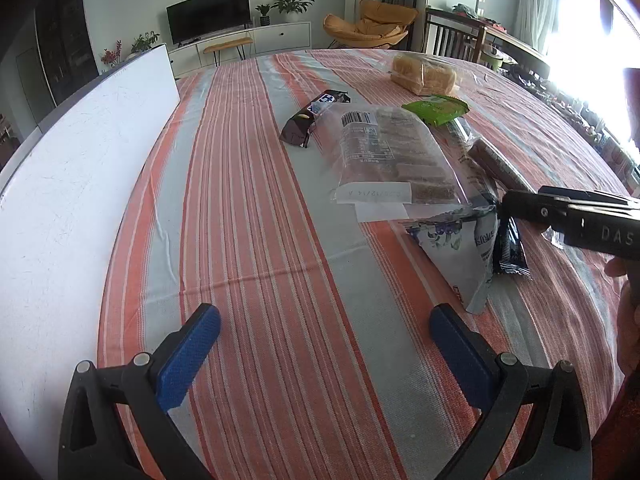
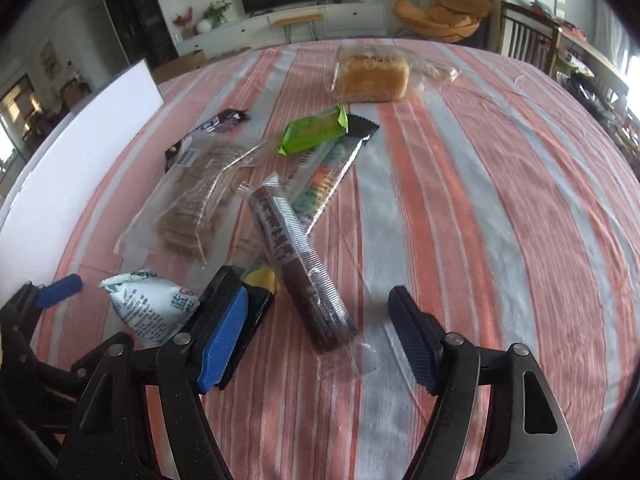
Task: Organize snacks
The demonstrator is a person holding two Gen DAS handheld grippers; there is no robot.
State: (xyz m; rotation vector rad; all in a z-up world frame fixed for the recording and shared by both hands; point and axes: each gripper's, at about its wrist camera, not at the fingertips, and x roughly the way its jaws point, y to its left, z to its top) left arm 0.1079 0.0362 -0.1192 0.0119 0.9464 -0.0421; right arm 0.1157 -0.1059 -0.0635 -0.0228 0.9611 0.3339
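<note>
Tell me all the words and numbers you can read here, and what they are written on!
"DAS": on the side of the black right hand-held gripper; the rest is cut off.
"蓝": on the white and blue snack bag; its small print is too blurred.
A date ending "12/14 A": on the white strip of the clear cracker bag, seen upside down, its start too faint.
Barcode label on that bag: too small.
Dark wrapper: white letters, unreadable.

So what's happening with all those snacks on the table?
A person is sorting snacks on a striped tablecloth using a gripper in each hand. The right gripper is open, its fingers on either side of the near end of a long brown biscuit sleeve, not pressing it. The left gripper is open and empty over bare cloth. A green packet, a bread loaf and a clear cracker bag lie further back.
</note>
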